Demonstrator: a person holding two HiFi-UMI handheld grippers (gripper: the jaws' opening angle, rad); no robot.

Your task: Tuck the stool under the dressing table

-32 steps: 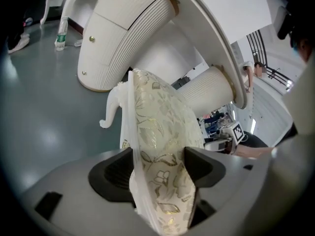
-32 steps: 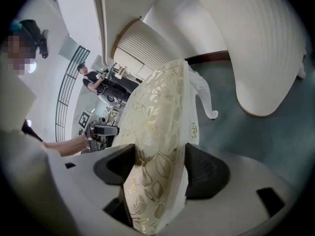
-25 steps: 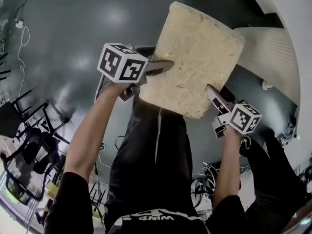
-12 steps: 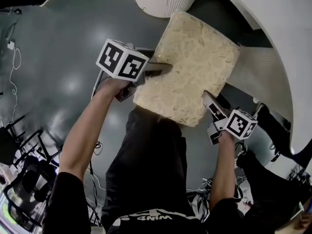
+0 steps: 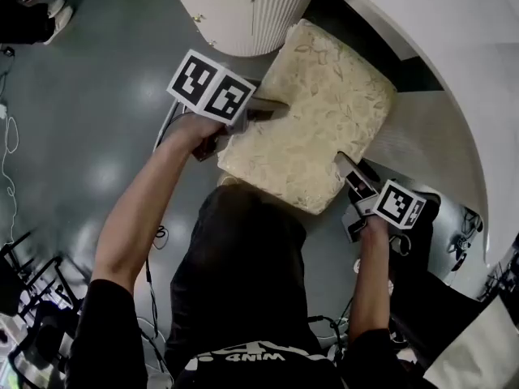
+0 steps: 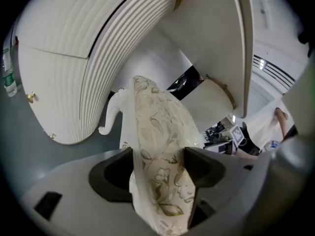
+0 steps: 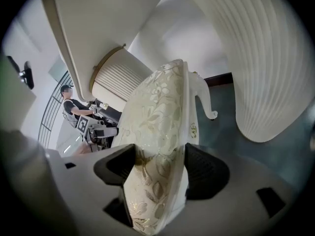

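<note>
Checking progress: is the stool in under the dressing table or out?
Mostly out: the stool shows nearly whole, only its far corner by the table edge.

White lettering (image 5: pixel 247 352) on person's black top (image 5: pixel 243 290), upside down, illegible, nothing else readable

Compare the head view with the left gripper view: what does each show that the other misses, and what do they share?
Head view only: the stool's whole seat top and the left gripper's marker cube. Left gripper view only: a curved stool leg and both fingers clamping the seat edge. Shared: the floral seat and the ribbed dressing table.
</note>
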